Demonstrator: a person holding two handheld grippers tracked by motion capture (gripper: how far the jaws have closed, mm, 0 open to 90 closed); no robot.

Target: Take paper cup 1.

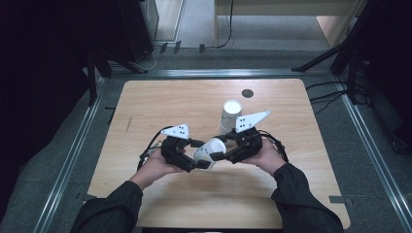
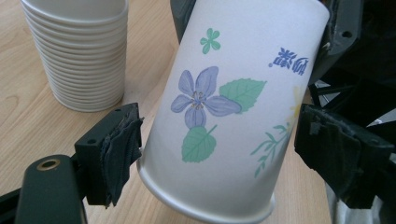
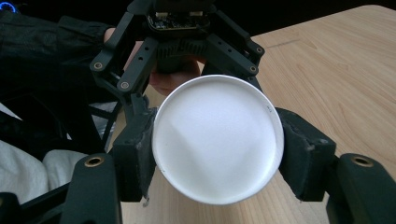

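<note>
A paper cup (image 1: 210, 151) printed with a violet flower and green leaves lay on its side in the air above the bench (image 1: 160, 102), between the 2 grippers near the 6 o'clock part of the wooden top. The right gripper (image 1: 219, 156) came in from 3 o'clock, and in the right gripper view its jaws pressed on both flanks of the cup (image 3: 218, 144) near the base, whose flat white bottom faced that camera, so the cup was held by this gripper. The left gripper (image 1: 198, 154) reached in from 9 o'clock; in the left gripper view its jaws stood on either side of the cup (image 2: 229, 116) at the rim end, the one at 8 o'clock at or just off the rim, contact not clear, the one at 4 o'clock still a little clear of the wall, so they sat at a middling width and gripped nothing. A stack of white paper cups (image 1: 230, 115) stood upright on the bench at 12 o'clock from the hands, just beyond the right gripper, and showed at 10 o'clock in the left gripper view (image 2: 77, 51). A small dark round disc (image 1: 247, 93) lay on the bench farther off, toward 1 o'clock from the stack.
</note>
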